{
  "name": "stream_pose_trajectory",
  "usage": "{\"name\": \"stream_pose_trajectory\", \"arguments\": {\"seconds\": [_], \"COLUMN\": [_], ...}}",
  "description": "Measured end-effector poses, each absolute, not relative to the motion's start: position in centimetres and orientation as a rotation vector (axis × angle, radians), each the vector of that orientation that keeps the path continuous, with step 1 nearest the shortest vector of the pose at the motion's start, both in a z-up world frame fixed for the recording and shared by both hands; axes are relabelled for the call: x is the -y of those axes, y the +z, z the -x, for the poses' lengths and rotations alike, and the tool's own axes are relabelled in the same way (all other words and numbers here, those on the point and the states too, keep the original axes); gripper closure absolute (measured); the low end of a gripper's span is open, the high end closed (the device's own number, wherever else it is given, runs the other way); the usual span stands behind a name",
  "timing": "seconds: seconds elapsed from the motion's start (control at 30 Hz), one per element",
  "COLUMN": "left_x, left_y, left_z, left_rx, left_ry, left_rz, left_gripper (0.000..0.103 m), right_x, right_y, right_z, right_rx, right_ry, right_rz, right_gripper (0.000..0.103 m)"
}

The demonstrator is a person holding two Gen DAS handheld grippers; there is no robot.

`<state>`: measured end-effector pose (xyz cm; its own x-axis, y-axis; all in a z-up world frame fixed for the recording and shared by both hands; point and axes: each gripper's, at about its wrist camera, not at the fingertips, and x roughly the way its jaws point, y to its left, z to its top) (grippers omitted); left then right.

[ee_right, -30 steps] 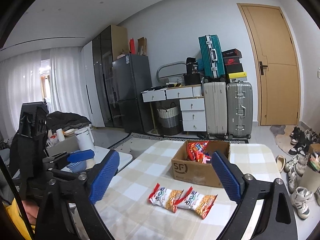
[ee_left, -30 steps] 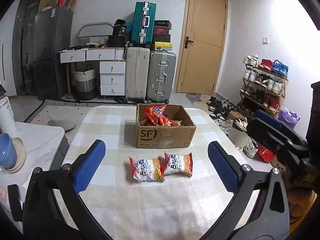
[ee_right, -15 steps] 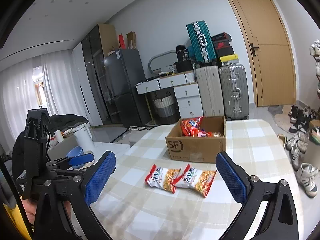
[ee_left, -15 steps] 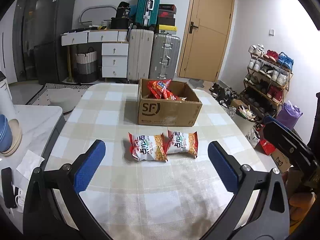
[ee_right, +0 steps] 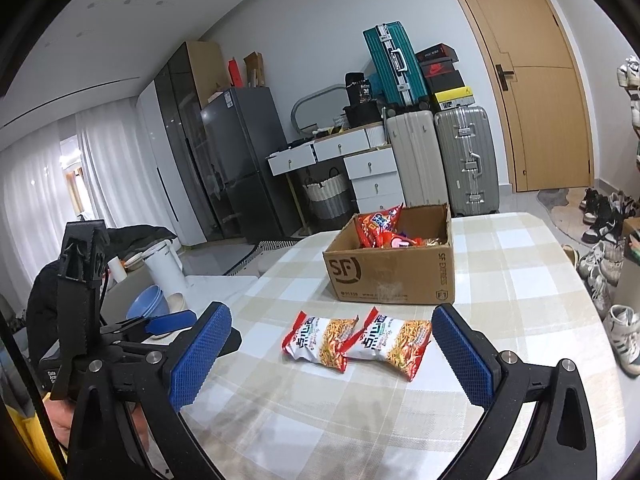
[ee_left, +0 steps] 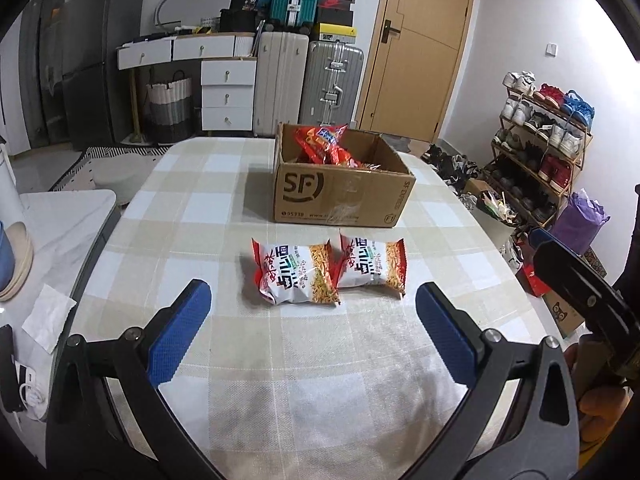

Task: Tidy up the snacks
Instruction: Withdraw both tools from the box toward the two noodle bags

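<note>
Two red-and-white noodle snack packs lie side by side on the checked tablecloth: the left pack (ee_left: 294,274) (ee_right: 320,338) and the right pack (ee_left: 374,266) (ee_right: 390,344). Behind them stands an open cardboard box (ee_left: 340,196) (ee_right: 390,276) holding red snack bags (ee_left: 322,144) (ee_right: 378,226). My left gripper (ee_left: 312,328) is open and empty, just in front of the packs. My right gripper (ee_right: 330,354) is open and empty, framing both packs from the near right side. The left gripper also shows in the right wrist view (ee_right: 160,326).
A low white side table (ee_left: 56,216) with blue bowls (ee_right: 150,308), a white kettle (ee_right: 164,266) and a tissue stands left of the table. Suitcases (ee_left: 308,80), drawers and a door are behind. A shoe rack (ee_left: 544,152) stands at the right.
Both grippers have moved forward and tilted down toward the two packs, which now look larger and nearer. Both stay open. The packs and box have not moved.
</note>
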<state>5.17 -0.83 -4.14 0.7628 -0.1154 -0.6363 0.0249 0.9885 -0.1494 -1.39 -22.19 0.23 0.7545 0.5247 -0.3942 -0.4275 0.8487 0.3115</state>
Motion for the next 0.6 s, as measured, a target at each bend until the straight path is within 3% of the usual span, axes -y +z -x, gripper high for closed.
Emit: {"name": "stream_pose_trajectory", "arguments": {"seconds": [0.6], "left_x": [-1.5], "left_y": [-12.4], "left_z": [-13.1], "left_rx": [-0.88], "left_ry": [-0.039], "left_rz": [0.205], "left_gripper": [0.001], "right_x": [21.1], "right_y": [-7.7], "right_z": [-6.8], "right_rx": [-0.742], "right_ry": [0.462], "right_rz": [-0.221], "right_gripper": [0.001]}}
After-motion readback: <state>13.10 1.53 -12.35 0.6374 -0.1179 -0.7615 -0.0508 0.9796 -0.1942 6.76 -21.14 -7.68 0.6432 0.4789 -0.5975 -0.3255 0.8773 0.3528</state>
